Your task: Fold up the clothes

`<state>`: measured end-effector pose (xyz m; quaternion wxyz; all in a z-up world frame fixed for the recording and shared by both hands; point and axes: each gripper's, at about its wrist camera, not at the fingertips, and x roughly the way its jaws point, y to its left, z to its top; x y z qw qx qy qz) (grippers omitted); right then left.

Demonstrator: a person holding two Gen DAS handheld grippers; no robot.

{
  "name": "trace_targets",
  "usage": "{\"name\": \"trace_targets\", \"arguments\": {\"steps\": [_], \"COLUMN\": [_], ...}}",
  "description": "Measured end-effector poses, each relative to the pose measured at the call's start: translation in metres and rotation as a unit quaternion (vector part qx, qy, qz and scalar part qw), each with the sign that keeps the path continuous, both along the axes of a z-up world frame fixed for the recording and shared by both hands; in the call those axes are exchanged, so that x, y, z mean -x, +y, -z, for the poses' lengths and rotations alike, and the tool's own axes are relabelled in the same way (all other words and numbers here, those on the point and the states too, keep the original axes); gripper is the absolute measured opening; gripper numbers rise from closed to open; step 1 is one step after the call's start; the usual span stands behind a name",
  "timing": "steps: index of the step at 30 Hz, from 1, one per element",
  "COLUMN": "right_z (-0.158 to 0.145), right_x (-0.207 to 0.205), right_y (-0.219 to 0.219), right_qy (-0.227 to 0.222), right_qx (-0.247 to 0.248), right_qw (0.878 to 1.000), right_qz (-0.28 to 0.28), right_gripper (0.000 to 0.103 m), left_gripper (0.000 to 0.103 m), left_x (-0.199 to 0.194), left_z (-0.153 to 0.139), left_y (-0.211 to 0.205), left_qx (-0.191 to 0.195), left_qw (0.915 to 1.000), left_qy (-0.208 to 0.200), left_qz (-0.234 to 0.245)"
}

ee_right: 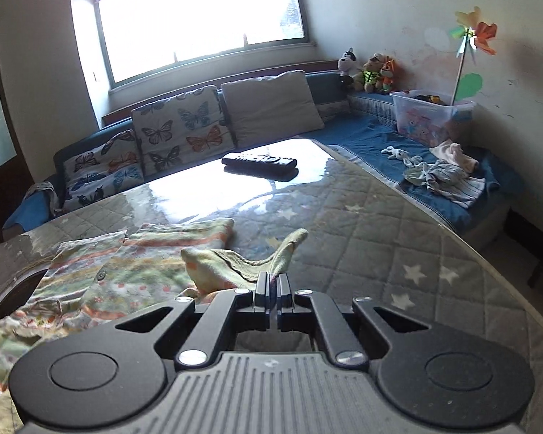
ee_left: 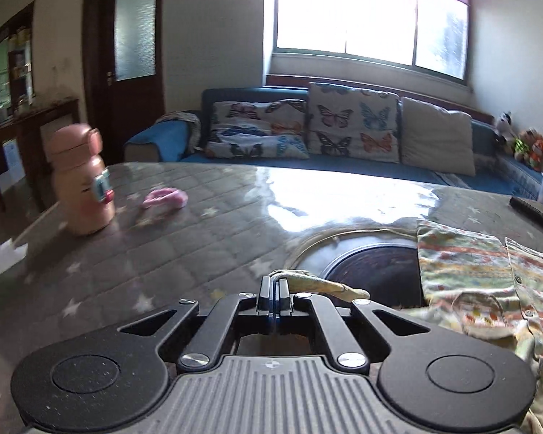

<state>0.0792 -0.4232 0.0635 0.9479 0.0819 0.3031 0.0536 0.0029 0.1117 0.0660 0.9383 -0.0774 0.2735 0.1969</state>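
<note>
Pinching the green patterned cotton shirt [ee_right: 134, 264], both left gripper [ee_left: 274, 284] and right gripper [ee_right: 272, 282] clamp its edges; black remote [ee_right: 260, 162] lies toward twelve o'clock.

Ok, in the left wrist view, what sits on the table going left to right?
Pink bottle → small pink item → left tongs shut on a corner of the patterned shirt → shirt body → dark remote at the far right edge.

Striped pastel garment [ee_right: 134, 264], rumpled, perhaps half-folded, on table
</note>
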Motion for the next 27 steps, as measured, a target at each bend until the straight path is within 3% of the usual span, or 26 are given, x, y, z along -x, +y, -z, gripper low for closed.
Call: {"name": "trace_targets", "arguments": {"steps": [4,8,13,19,24,27], "right_z": [0.006,0.013,0.012,0.007,0.018,0.02], "right_x": [0.018,0.016,0.023,0.056,0.084,0.092], "right_y": [-0.003,0.02,0.039,0.01,-0.024,-0.029], "right_qy": [0.003,0.013,0.003,-0.005,0.036,0.035], "right_qx": [-0.019,-0.03,-0.044,-0.03,-0.003,0.021], "right_qw": [1.0,0.999,0.999,1.0,0.998,0.997], "right_qz": [0.006,-0.018,-0.032,0.006,0.045,0.063], "right_gripper": [0.003,0.003,0.002,0.002,0.003,0.006], "left_gripper": [0.001,0.001,0.001,0.001,0.005,0.006], "left_x": [0.041,0.074,0.108,0.116,0.113,0.114], "left_z": [0.0,0.0,0.005,0.021,0.035,0.037], "left_y": [0.006,0.027,0.032,0.03,0.023,0.022], "left_qx": [-0.016,-0.005,-0.008,0.006,0.005,0.003], "left_qw": [0.999,0.9968,0.9963,0.9956,0.9945,0.9939], "left_qy": [-0.01,-0.003,0.024,0.056,0.083,0.09], "left_qz": [-0.04,-0.079,-0.082,-0.074,-0.065,-0.064]}}
